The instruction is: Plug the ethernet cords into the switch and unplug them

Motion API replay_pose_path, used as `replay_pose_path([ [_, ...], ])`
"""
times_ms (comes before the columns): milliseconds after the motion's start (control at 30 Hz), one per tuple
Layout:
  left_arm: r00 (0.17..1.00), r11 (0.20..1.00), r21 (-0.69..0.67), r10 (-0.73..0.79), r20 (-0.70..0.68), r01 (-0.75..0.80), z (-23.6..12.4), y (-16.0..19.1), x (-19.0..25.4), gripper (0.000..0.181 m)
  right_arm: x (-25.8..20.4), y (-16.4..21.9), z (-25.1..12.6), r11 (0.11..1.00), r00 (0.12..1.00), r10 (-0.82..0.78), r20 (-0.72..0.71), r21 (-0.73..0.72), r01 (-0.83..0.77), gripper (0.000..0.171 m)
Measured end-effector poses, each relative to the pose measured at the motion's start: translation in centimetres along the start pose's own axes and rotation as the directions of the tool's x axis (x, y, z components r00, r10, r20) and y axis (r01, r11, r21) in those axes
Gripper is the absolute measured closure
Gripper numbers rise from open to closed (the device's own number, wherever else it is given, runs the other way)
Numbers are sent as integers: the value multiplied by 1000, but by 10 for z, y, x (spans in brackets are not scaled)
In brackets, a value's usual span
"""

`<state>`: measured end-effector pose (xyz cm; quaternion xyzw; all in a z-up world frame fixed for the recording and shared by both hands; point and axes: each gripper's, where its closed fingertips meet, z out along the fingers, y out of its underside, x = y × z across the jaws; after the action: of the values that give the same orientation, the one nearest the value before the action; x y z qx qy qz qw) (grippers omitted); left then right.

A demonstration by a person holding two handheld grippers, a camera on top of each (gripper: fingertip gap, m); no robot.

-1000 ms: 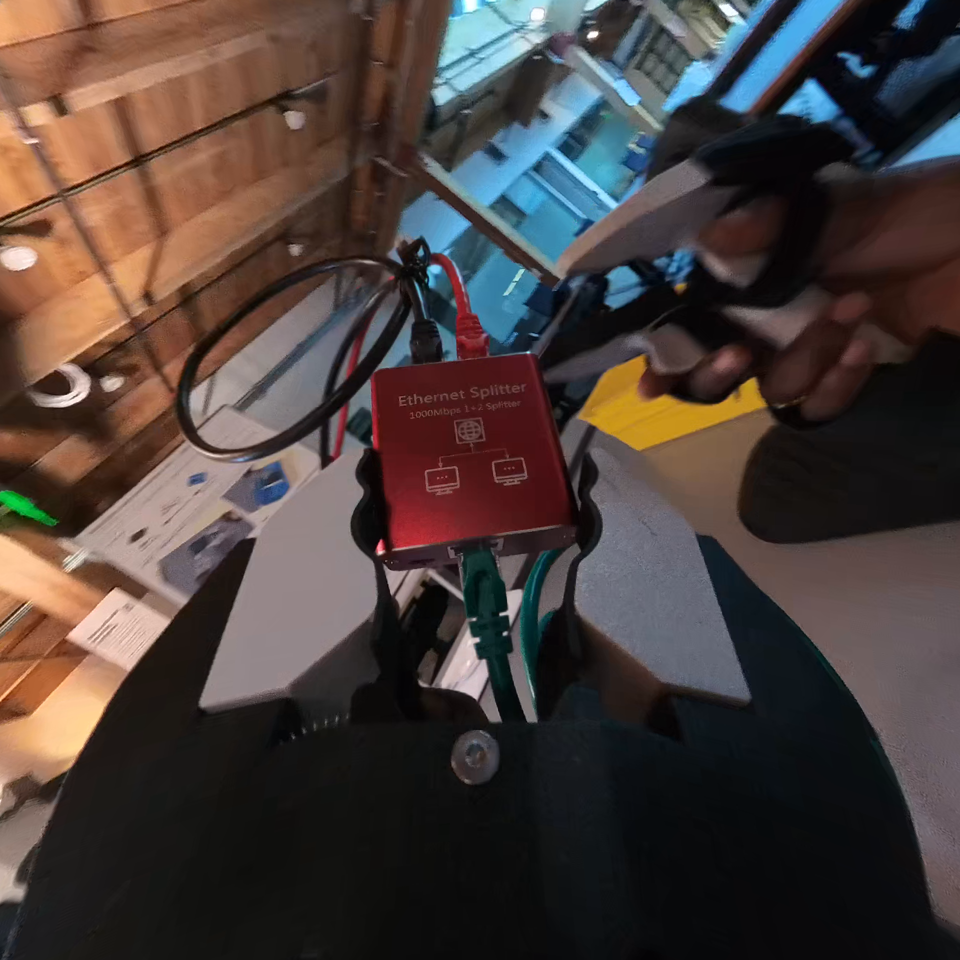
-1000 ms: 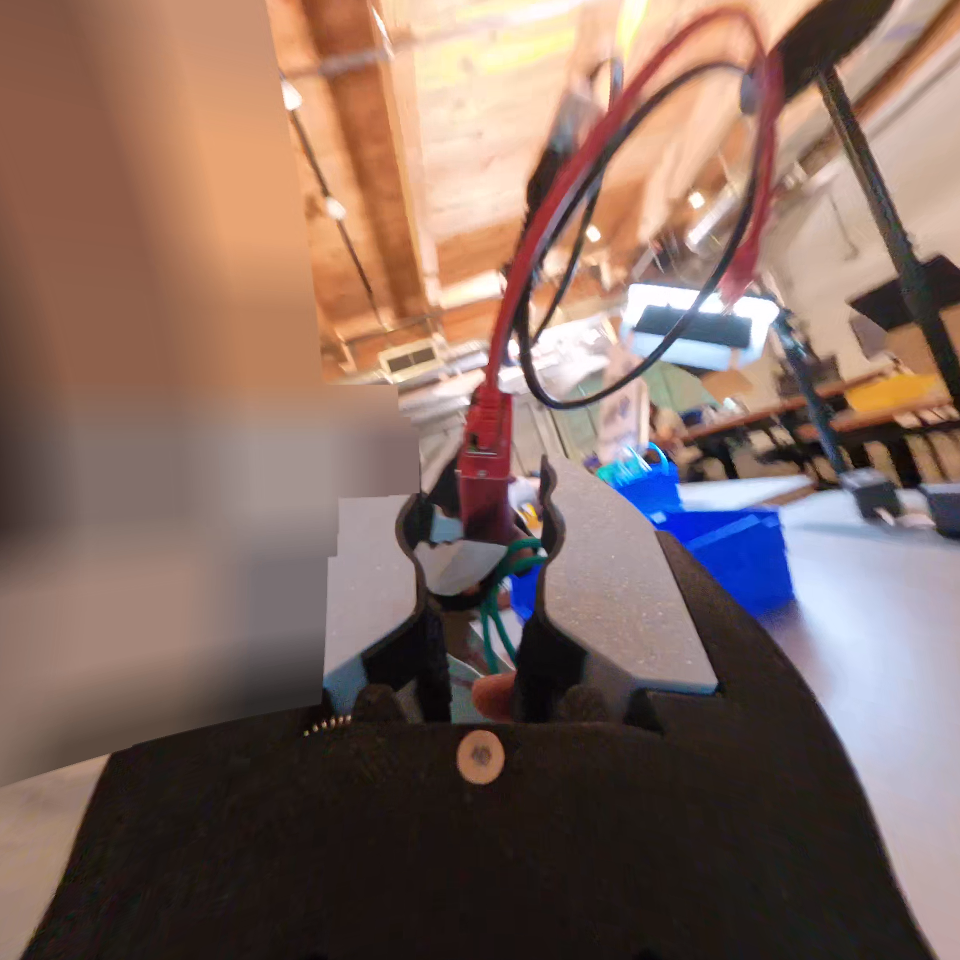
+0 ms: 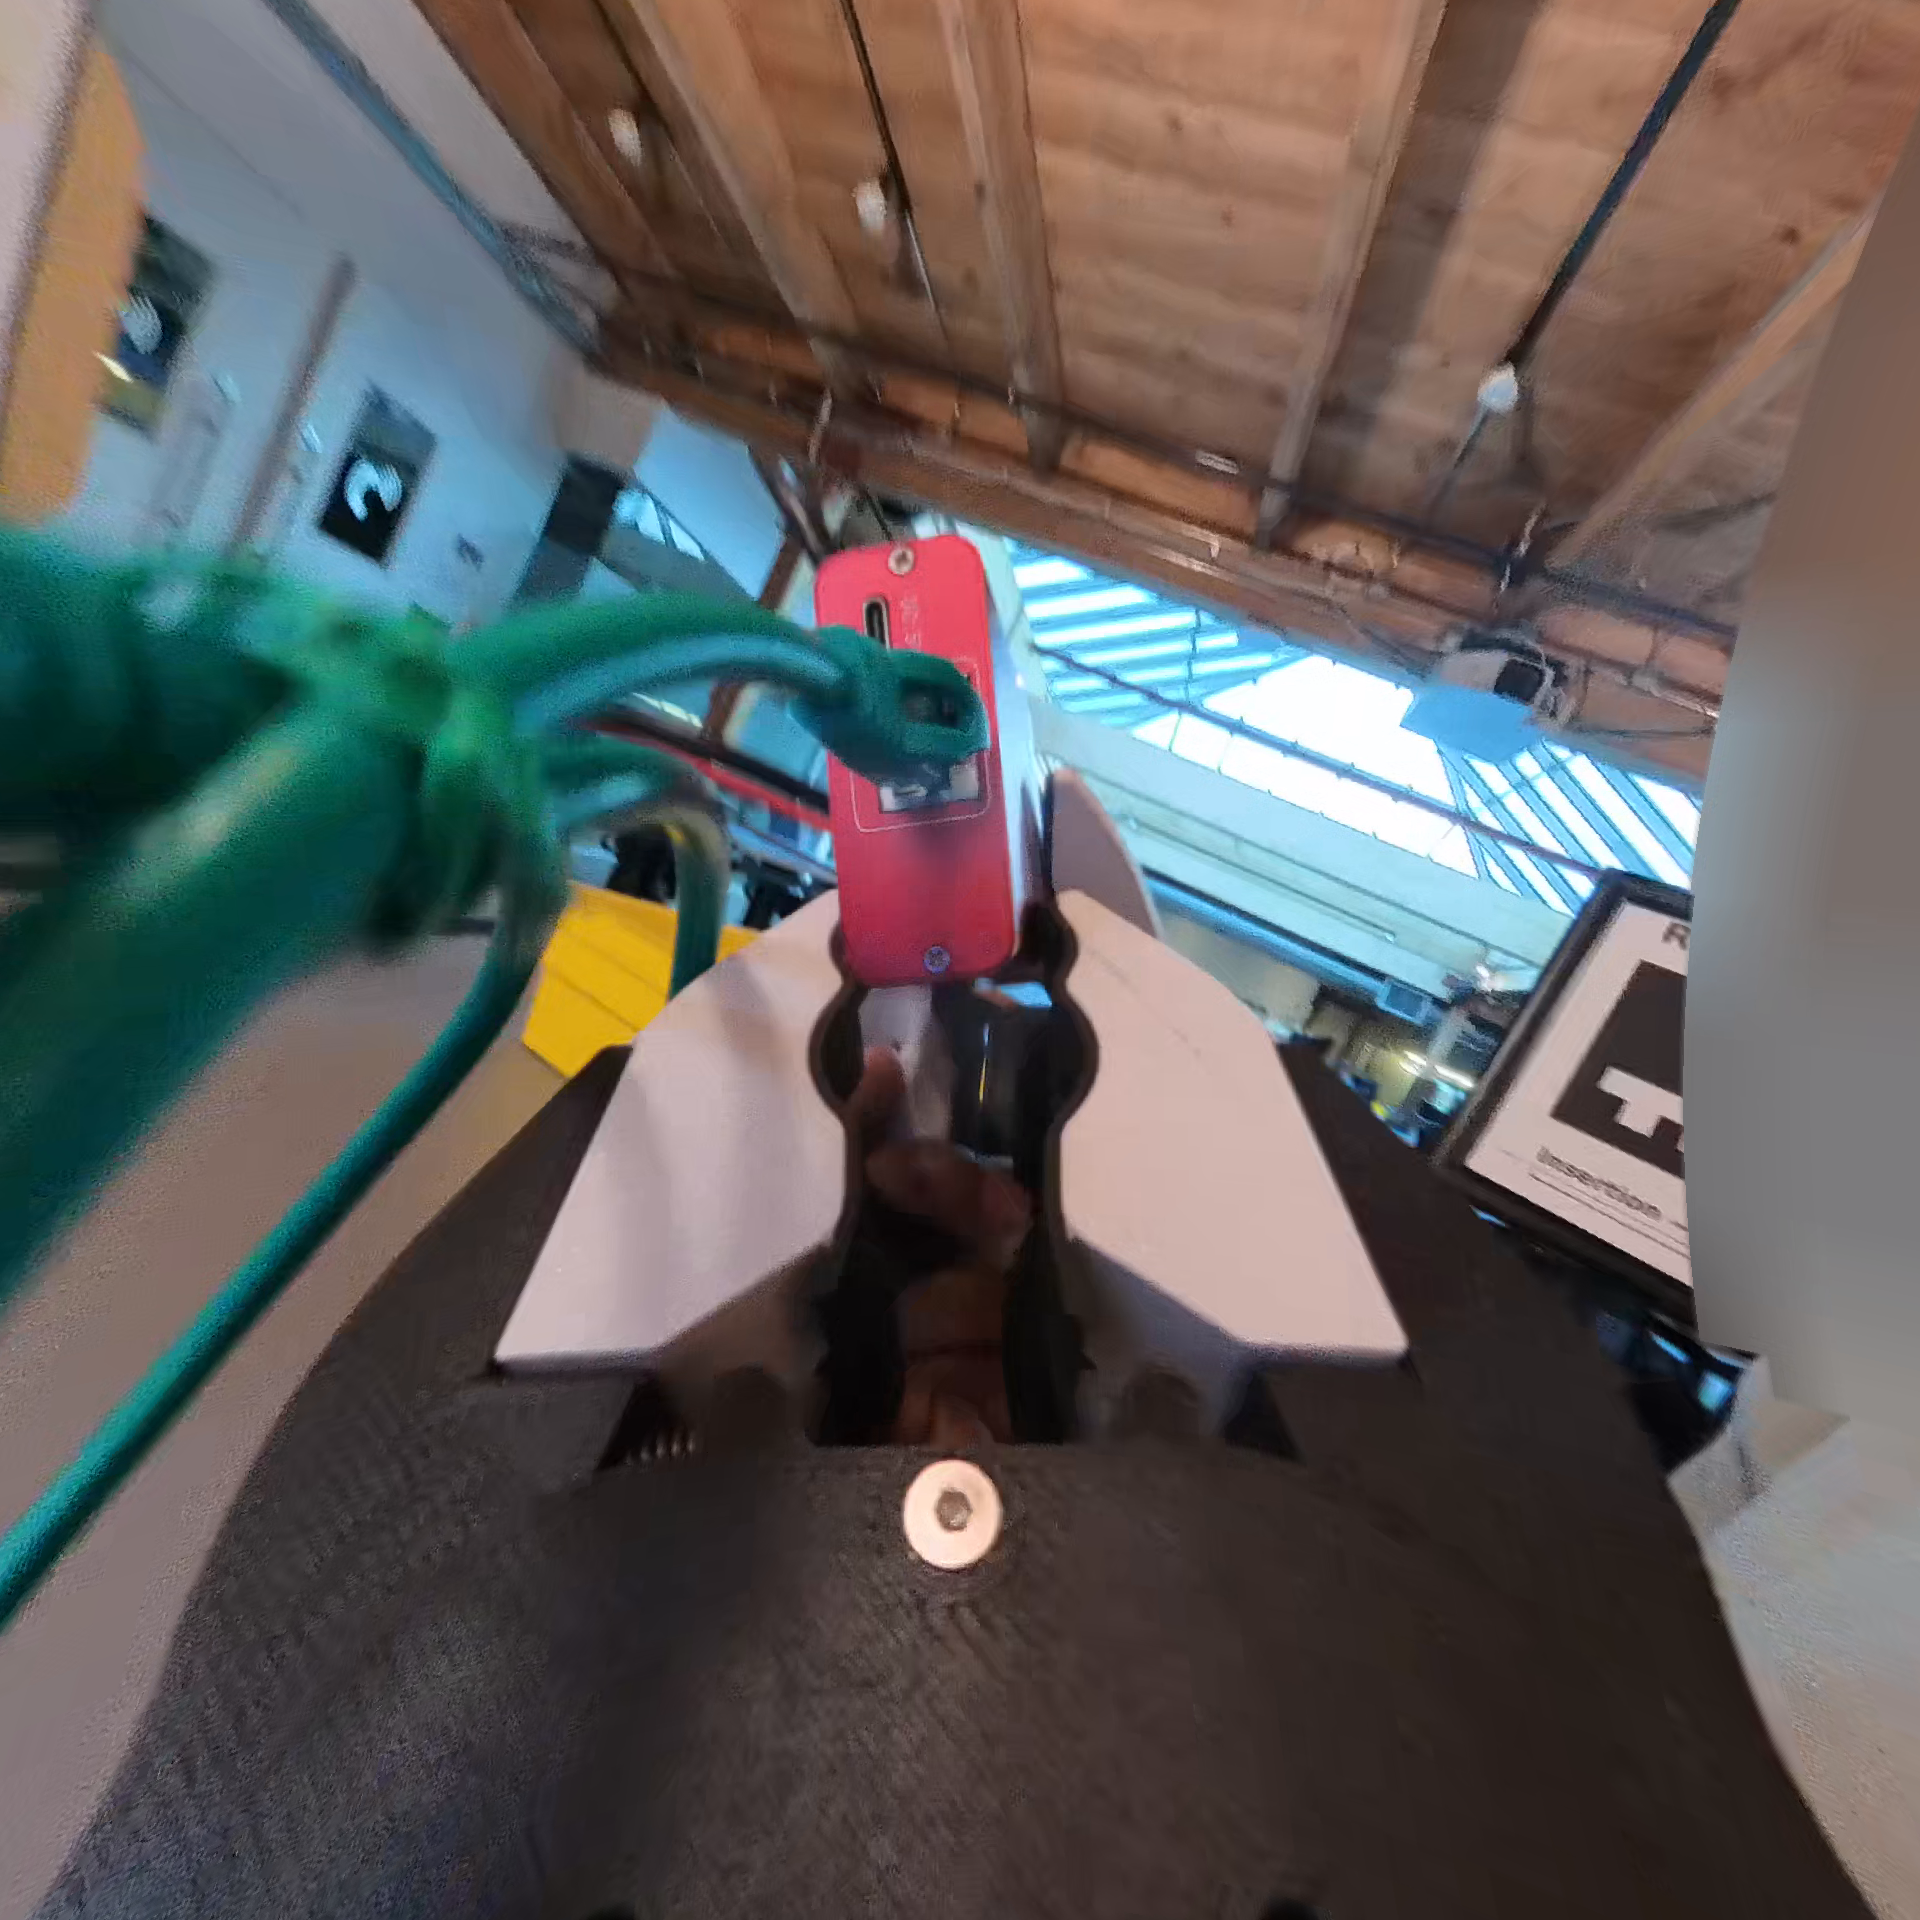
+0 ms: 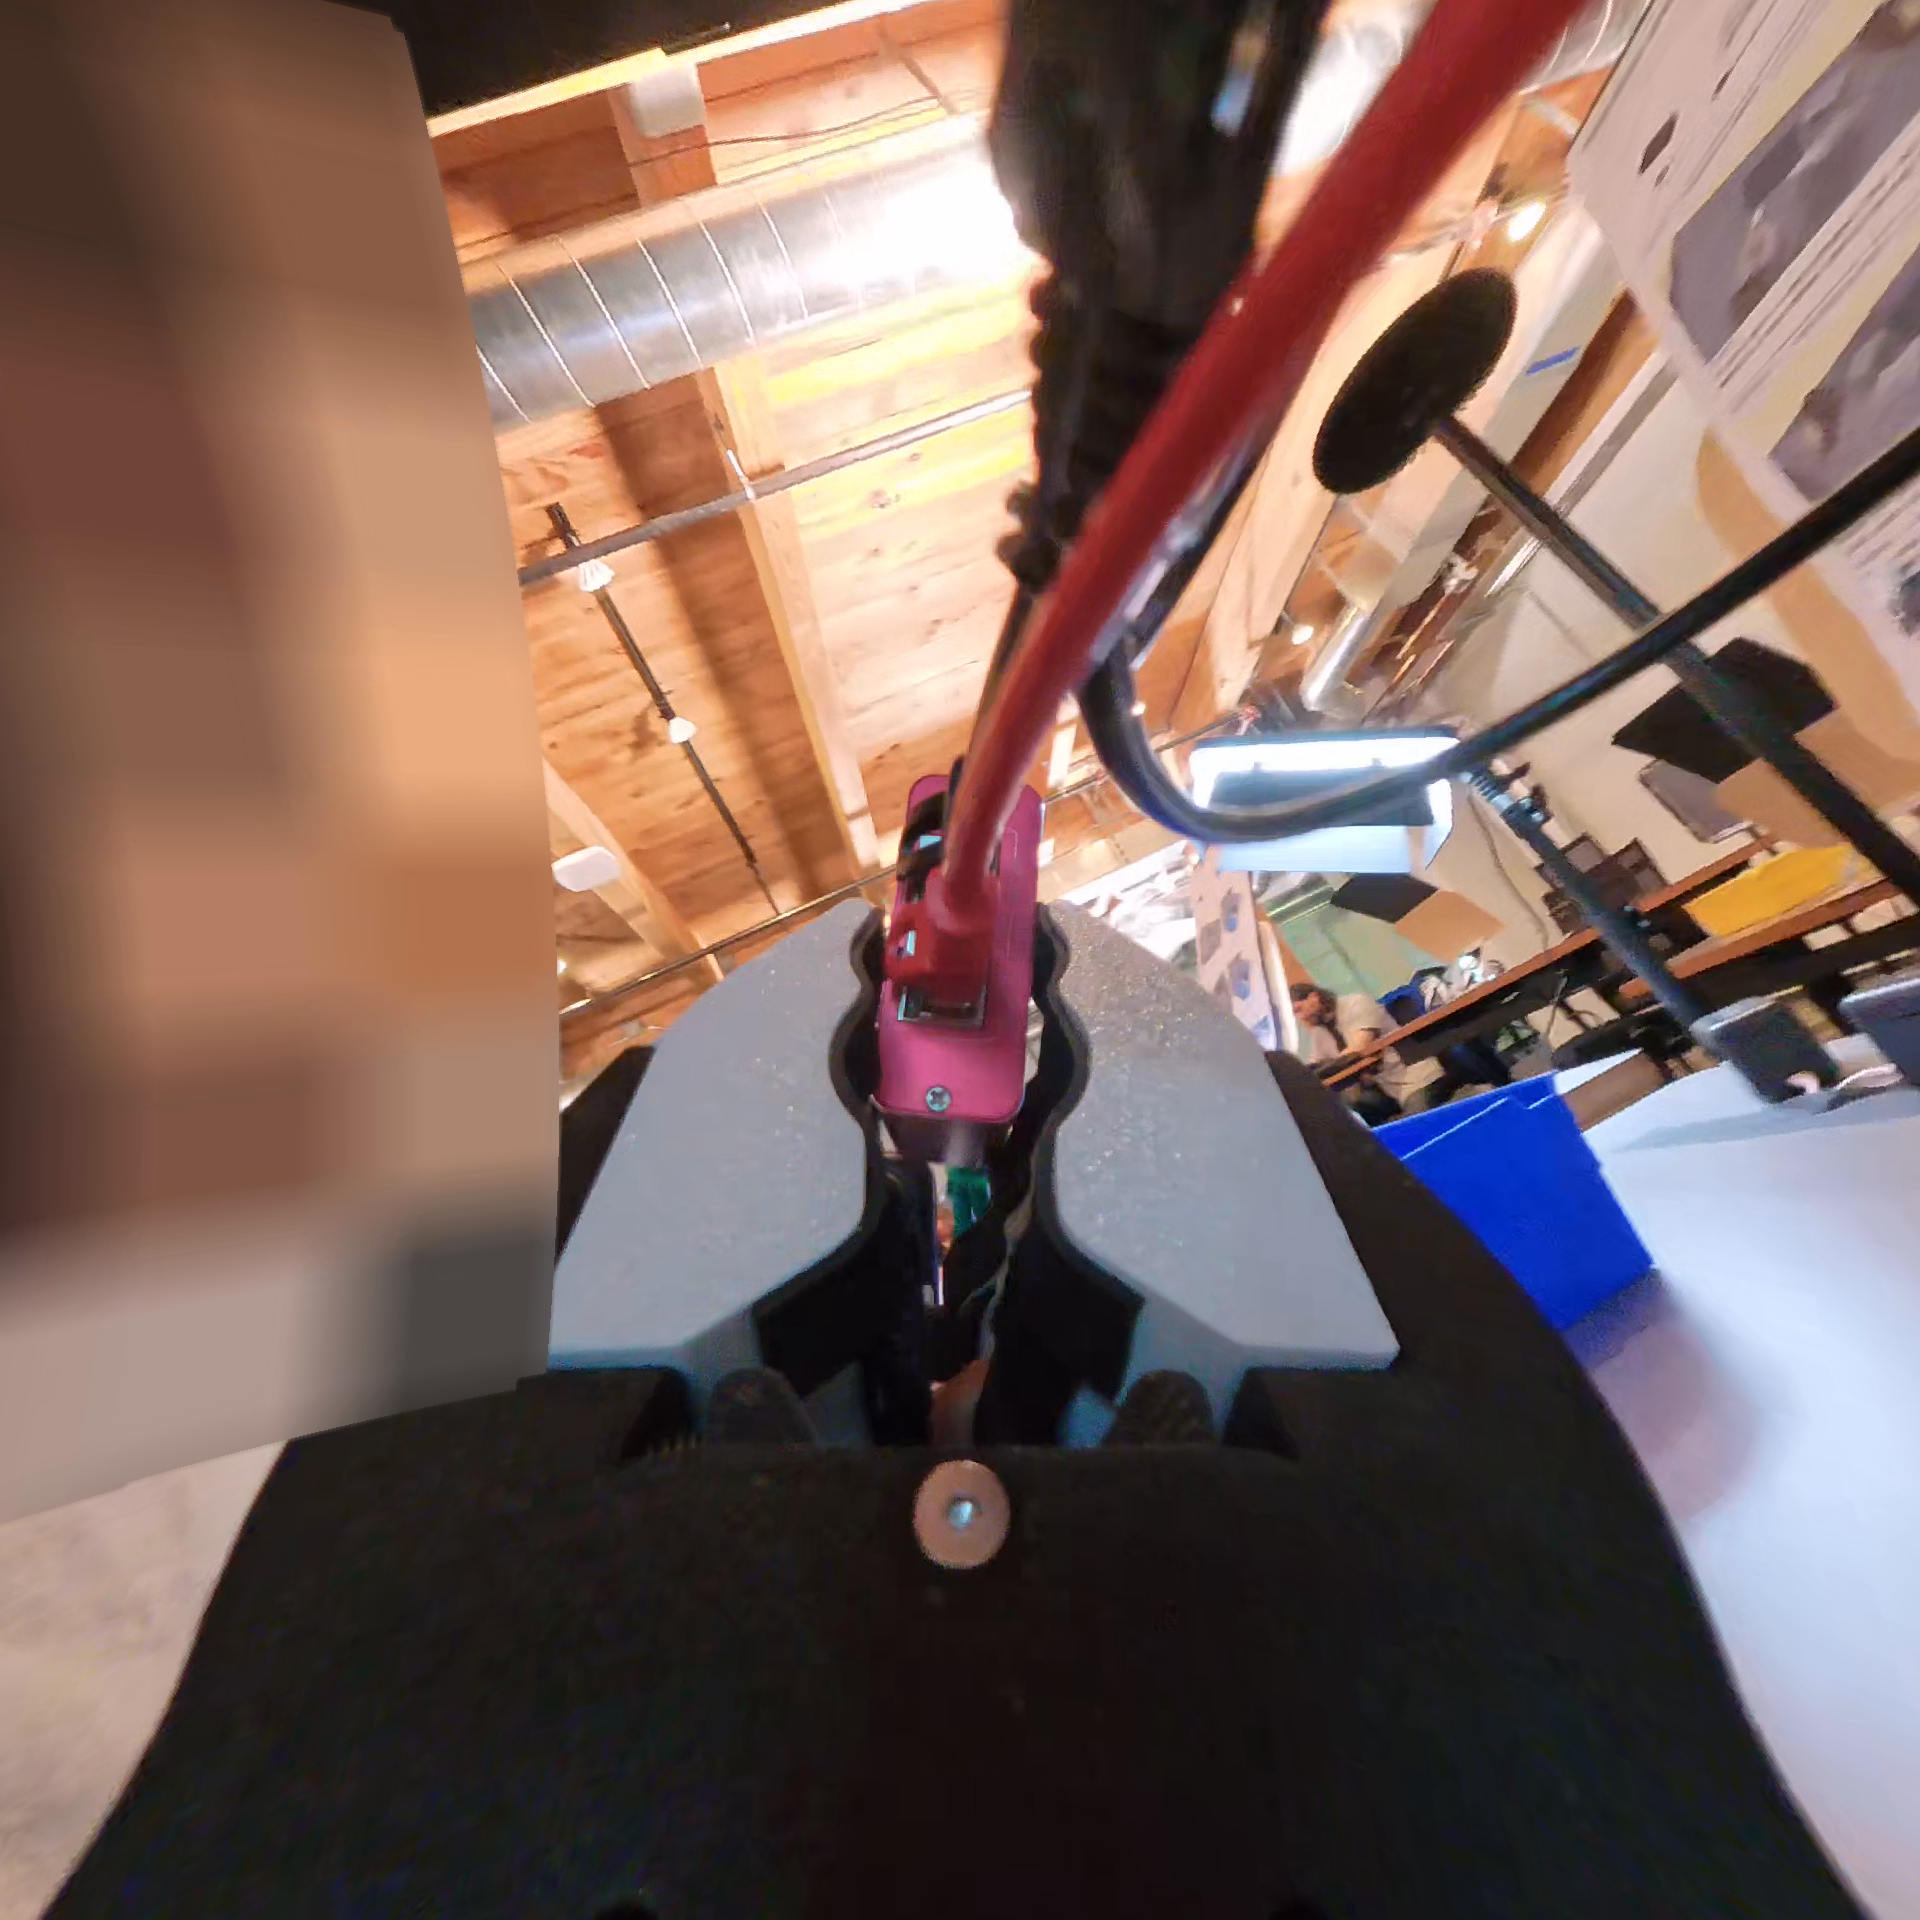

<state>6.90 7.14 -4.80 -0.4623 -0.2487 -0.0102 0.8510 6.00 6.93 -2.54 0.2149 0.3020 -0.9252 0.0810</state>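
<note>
The switch (image 4: 951, 997) stands on end between the right tongs (image 4: 956, 1023), a cord (image 4: 1023, 717) plugged in it.

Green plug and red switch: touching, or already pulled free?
Touching. The left wrist view shows the green plug seated against the port face of the red switch, no gap between them.
</note>
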Motion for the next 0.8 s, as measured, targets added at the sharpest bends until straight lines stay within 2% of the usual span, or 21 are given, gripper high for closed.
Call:
replay_pose_path([
  [100,995,995,33,95,-7,-95,-8,-15,-1,154,7,14,3,992,995,97,4,-83,-97,144],
  [167,985,985,-2,173,29,-173,-14,-26,-10,154,13,33,1,942,973,231,-8,-249,-226,143],
  [233,975,976,-9,218,47,-218,-22,-44,-18,154,15,65,-15,806,947,316,-61,-509,-302,142],
  [267,968,968,-39,249,41,-248,-26,-51,-21,155,16,80,-28,713,947,306,-97,-637,-295,141],
  [333,941,927,-173,338,6,-332,-34,-54,-26,155,14,100,-59,521,972,209,-103,-830,-200,142],
  [367,920,893,-241,391,-5,-381,-39,-55,-29,154,11,103,-70,453,987,151,-61,-883,-124,144],
  [400,896,853,-301,443,-16,-427,-44,-56,-31,155,6,101,-75,422,996,94,11,-906,-29,148],
  [433,873,812,-351,485,-39,-467,-48,-56,-33,155,2,94,-73,432,995,22,97,-898,78,151],
  [500,842,737,-436,529,-102,-516,-54,-56,-33,155,-1,70,-48,538,954,-199,222,-789,296,152],
  [567,830,663,-522,525,-188,-537,-59,-47,-31,155,-4,40,-19,616,850,-465,247,-600,511,131],
  [600,821,623,-554,522,-231,-552,-61,-41,-30,155,-11,32,-11,589,775,-566,282,-519,619,116],
  [633,809,585,-577,522,-271,-571,-62,-35,-29,155,-15,30,-6,521,694,-645,320,-480,706,109],
  [700,785,520,-600,509,-354,-608,-61,-22,-23,155,-11,39,-2,345,580,-710,399,-521,781,98],
  [767,754,465,-602,494,-432,-649,-60,-11,-14,155,-6,54,-1,226,559,-668,491,-582,781,93],
  [800,736,437,-599,491,-466,-671,-59,-6,-10,155,-8,60,-1,197,563,-630,535,-591,782,98],
])
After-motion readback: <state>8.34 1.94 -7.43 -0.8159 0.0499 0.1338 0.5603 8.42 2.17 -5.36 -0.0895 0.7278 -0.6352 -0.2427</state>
